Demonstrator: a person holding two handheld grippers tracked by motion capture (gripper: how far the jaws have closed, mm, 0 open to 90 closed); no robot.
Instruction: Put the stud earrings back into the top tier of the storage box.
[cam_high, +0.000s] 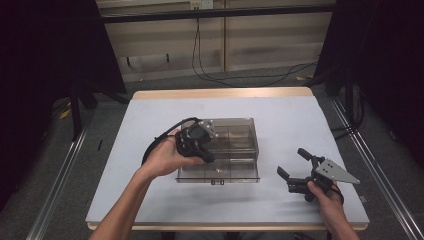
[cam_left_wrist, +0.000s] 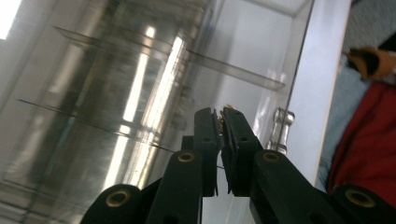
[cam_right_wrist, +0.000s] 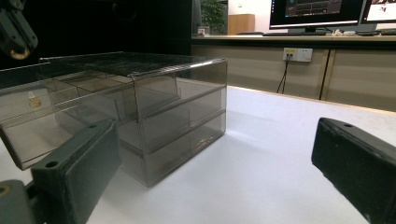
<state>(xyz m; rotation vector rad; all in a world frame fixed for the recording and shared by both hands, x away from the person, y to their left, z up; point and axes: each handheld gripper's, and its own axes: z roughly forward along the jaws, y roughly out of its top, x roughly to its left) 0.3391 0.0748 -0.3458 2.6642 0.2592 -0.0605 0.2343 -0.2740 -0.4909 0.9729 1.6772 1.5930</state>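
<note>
Landmark: smoky clear drawer box (cam_high: 235, 135) standing near the middle of the white table (cam_high: 280, 110), its top drawer (cam_high: 218, 172) pulled out toward the person.
Left gripper: left gripper (cam_high: 209, 158) held over the open drawer at the front left of the box, its tip pointing down into the tray.
Left tongs: pressed together, with a small gold-coloured piece (cam_left_wrist: 221, 122) pinched at the very tip, seen in the left gripper view; what the piece is I cannot tell.
Drawer inside: thin clear dividers (cam_left_wrist: 233, 70) cross the tray under the left gripper, and a clear knob (cam_left_wrist: 281, 126) sits on the drawer front just beside its tip.
Small gold thing: a tiny gold-coloured item (cam_right_wrist: 32, 99) rests in the open drawer, at the side of the box away from the right gripper.
Right gripper: right gripper (cam_high: 292, 162) held low over the table to the right of the box and well apart from it, pointing toward it.
Right tongs: spread wide apart with nothing between them; the box (cam_right_wrist: 154, 116) shows in the gap in the right gripper view.
Left hand: left hand (cam_high: 167, 157) wraps the left gripper's body at the box's left front corner.
</note>
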